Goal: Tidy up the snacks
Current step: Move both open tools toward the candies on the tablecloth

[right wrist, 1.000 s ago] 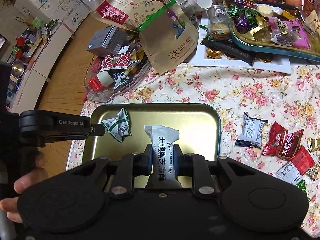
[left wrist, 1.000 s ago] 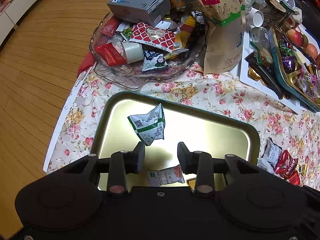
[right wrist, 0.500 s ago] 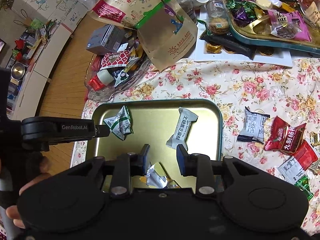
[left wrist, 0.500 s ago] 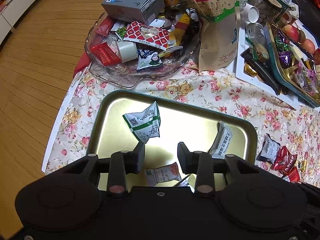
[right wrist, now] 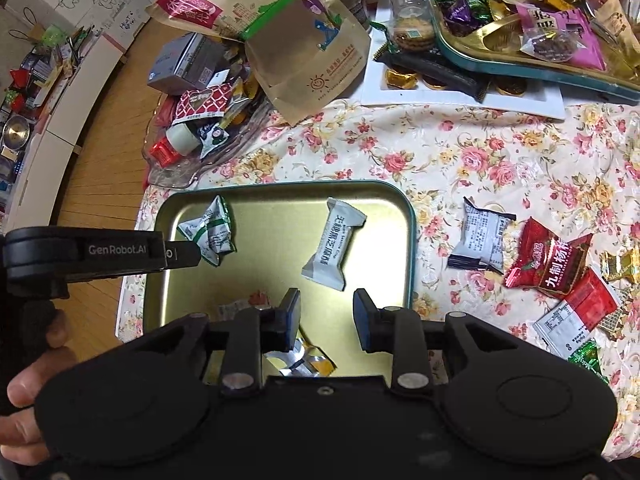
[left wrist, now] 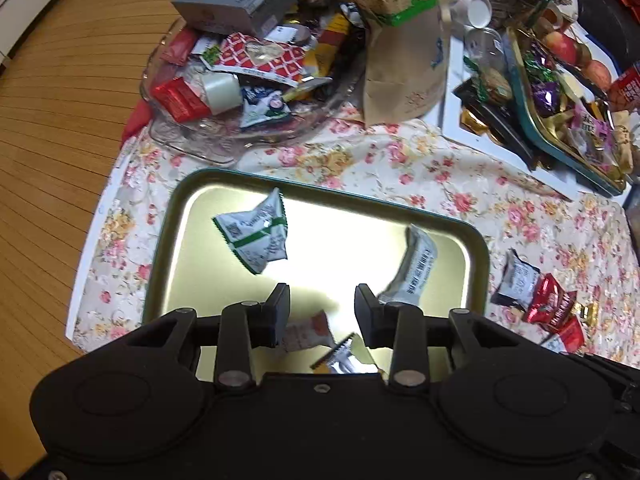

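Note:
A gold tray (left wrist: 320, 190) with a green rim lies on the floral cloth. In it are a green-and-white packet (left wrist: 256, 236), a white sesame-crisp packet (right wrist: 332, 248), an orange-and-white packet (left wrist: 308, 330) and a silver wrapper (right wrist: 300, 360). My left gripper (left wrist: 322, 312) hangs open over the tray's near half with nothing between its fingers. My right gripper (right wrist: 326, 316) is open too, just short of the sesame-crisp packet and not touching it. The left gripper's finger (right wrist: 180, 256) shows in the right wrist view beside the green-and-white packet (right wrist: 210, 232).
Right of the tray, loose snacks lie on the cloth: a grey packet (right wrist: 480, 240), a red packet (right wrist: 548, 264), a red-and-white one (right wrist: 576, 316). Behind stand a crowded glass dish (left wrist: 192, 140), a kraft bag (left wrist: 404, 40) and a teal tray (right wrist: 520, 64) of sweets.
My right gripper let go of the white sesame-crisp packet, which now lies in the tray, and drew back a little. The left gripper stayed open over the tray.

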`<state>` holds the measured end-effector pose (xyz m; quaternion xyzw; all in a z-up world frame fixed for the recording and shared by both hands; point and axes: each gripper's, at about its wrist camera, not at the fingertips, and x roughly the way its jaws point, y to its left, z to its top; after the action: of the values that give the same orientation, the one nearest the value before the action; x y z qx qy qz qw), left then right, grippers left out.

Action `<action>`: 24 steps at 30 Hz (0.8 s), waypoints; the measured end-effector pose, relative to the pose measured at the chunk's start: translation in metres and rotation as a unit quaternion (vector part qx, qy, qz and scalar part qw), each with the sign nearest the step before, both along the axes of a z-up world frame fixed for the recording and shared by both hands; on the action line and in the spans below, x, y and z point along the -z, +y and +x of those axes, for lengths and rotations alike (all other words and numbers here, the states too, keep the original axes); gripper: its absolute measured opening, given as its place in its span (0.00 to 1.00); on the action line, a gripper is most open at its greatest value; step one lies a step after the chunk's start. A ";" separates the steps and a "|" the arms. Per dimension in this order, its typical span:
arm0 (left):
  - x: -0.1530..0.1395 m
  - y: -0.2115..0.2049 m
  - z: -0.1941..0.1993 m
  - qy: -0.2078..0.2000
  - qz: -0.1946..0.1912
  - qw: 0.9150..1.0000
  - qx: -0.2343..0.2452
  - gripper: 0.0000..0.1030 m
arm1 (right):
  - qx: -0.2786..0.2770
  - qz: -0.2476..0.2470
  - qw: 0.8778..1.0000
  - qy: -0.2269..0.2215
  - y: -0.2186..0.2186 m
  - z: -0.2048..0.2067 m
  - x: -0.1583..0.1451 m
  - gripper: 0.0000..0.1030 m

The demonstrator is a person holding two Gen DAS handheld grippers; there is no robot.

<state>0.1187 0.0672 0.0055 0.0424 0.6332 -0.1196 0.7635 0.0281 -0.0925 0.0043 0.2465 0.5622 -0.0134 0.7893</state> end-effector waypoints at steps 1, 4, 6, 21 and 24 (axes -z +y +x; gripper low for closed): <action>0.001 -0.002 -0.001 0.006 -0.006 1.000 0.001 0.44 | 0.002 0.001 1.000 0.003 -0.002 0.000 0.001 0.31; 0.004 -0.009 -0.005 0.026 -0.019 0.999 0.003 0.44 | 0.009 0.001 1.000 0.012 -0.008 -0.003 0.003 0.31; 0.005 -0.014 -0.007 0.039 -0.031 0.999 0.002 0.43 | 0.013 0.001 1.000 0.017 -0.013 -0.005 0.005 0.31; -0.001 -0.074 -0.033 0.056 -0.047 0.995 0.071 0.43 | 0.049 -0.003 0.998 0.040 -0.056 -0.032 0.009 0.31; -0.001 -0.084 -0.040 0.056 -0.049 0.994 0.082 0.43 | 0.061 -0.002 0.997 0.041 -0.067 -0.039 0.008 0.31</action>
<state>0.0792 -0.0167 0.0068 0.0500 0.6629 -0.2152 0.7154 -0.0113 -0.1597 -0.0038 0.2775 0.5780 -0.0727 0.7640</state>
